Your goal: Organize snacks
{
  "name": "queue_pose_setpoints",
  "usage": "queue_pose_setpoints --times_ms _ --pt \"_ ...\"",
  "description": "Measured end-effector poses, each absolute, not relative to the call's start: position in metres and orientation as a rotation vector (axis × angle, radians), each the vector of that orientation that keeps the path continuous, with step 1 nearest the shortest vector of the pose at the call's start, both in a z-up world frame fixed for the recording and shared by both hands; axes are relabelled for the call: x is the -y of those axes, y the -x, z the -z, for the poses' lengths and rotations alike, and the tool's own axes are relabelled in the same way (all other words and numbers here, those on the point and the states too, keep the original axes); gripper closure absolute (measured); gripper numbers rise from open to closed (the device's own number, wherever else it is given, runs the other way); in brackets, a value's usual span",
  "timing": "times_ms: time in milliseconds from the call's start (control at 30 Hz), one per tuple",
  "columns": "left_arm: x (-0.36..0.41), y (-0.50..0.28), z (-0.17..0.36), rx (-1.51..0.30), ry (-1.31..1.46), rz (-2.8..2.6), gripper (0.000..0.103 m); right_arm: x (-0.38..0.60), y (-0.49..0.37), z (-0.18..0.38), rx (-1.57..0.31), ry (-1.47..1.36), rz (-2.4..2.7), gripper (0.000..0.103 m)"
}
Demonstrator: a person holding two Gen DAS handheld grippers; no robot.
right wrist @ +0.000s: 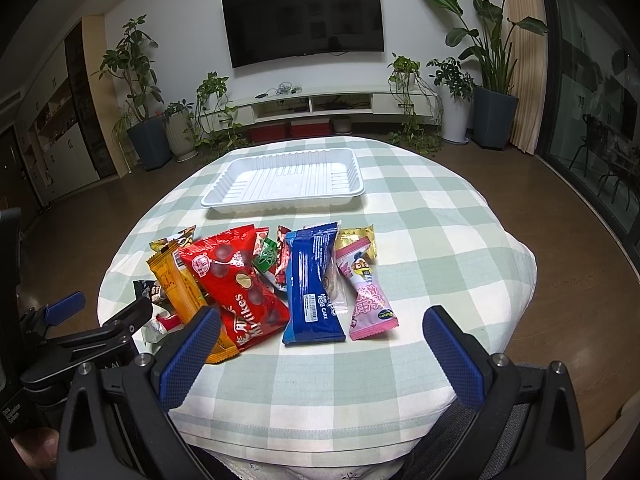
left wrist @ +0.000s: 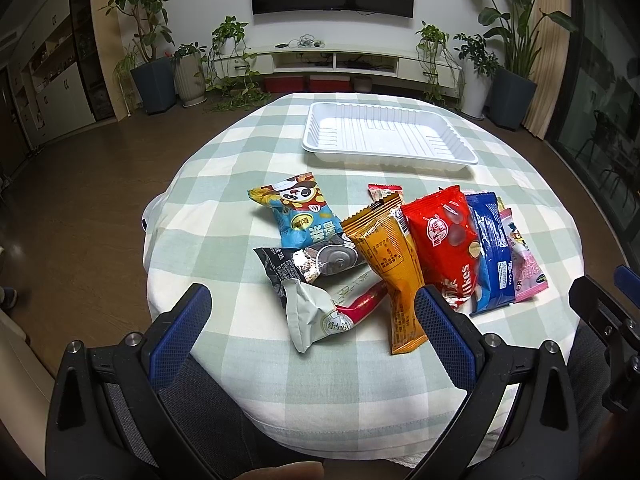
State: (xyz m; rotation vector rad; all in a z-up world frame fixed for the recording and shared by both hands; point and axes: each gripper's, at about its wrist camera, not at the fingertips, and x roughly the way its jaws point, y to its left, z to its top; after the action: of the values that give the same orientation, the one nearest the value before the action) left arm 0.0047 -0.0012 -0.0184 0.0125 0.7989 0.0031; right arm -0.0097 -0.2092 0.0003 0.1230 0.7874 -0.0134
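A heap of snack packets lies on the checked tablecloth: an orange packet (left wrist: 394, 276), a red Mylikes bag (left wrist: 442, 232), a blue packet (right wrist: 314, 286), a pink packet (right wrist: 366, 292), a light blue panda bag (left wrist: 298, 210), a black packet (left wrist: 308, 266) and a grey-white packet (left wrist: 320, 312). An empty white tray (left wrist: 384, 134) sits beyond the heap. My left gripper (left wrist: 316, 330) is open at the table's near edge, just short of the grey-white and orange packets. My right gripper (right wrist: 320, 356) is open, in front of the blue and pink packets. Neither holds anything.
The round table (right wrist: 420, 240) has green-and-white cloth showing to the right of the heap. My left gripper (right wrist: 96, 320) shows at the right wrist view's left edge. Beyond the table are a TV unit (right wrist: 312, 104), potted plants and brown floor.
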Motion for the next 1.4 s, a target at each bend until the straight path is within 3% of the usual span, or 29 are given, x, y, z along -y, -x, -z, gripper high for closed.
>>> queue_pose_setpoints --times_ms 1400 --pt "-0.005 -0.008 0.034 -0.829 0.011 0.015 0.0 0.21 0.014 0.019 -0.801 -0.126 0.021 0.0"
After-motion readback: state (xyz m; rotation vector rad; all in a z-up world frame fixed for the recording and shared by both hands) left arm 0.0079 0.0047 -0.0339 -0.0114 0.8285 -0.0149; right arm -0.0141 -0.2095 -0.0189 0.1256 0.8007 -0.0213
